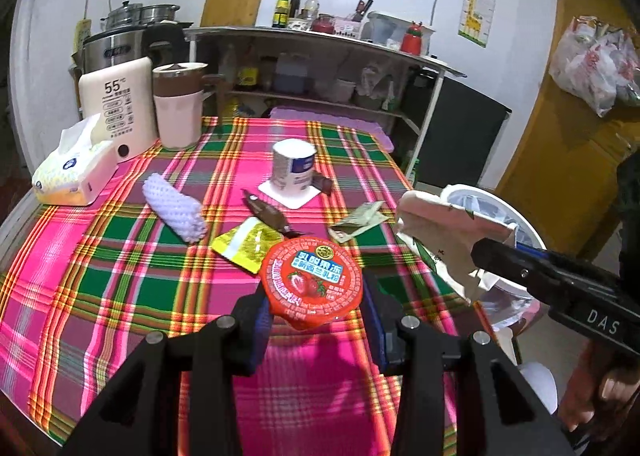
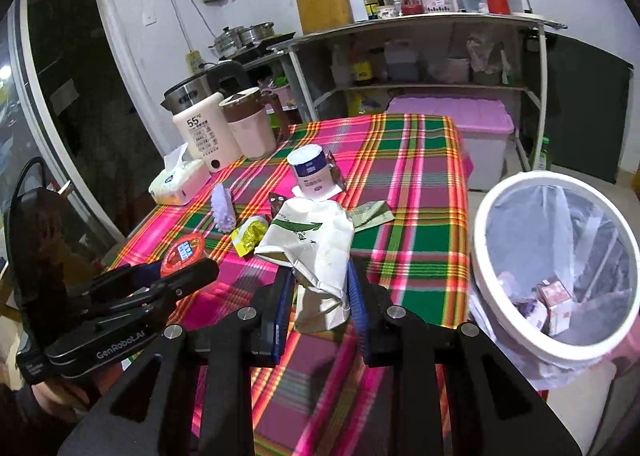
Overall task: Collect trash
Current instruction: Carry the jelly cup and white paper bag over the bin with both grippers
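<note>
Above a plaid-clothed table [image 1: 120,288], the left gripper [image 1: 316,308] holds a red strawberry jelly cup [image 1: 312,280] clamped between its partly closed fingers [image 1: 260,316], lifted clear of the cloth. At 3 o'clock in the left wrist view, the right gripper [image 2: 318,288] has its narrowly parted fingers [image 2: 356,296] pressed on a crumpled paper cup [image 2: 316,252], near the rim of a white trash bin [image 2: 496,284] lined with a clear bag. The bin stands just off the table's edge, at 3 o'clock in the right wrist view. Still on the table, around 12 o'clock from the jelly cup, lie a yellow sachet [image 1: 244,244], a brown wrapper [image 1: 268,212], a folded green wrapper [image 1: 356,222], a white foam net [image 1: 174,208] and a small white tin [image 1: 294,166].
</note>
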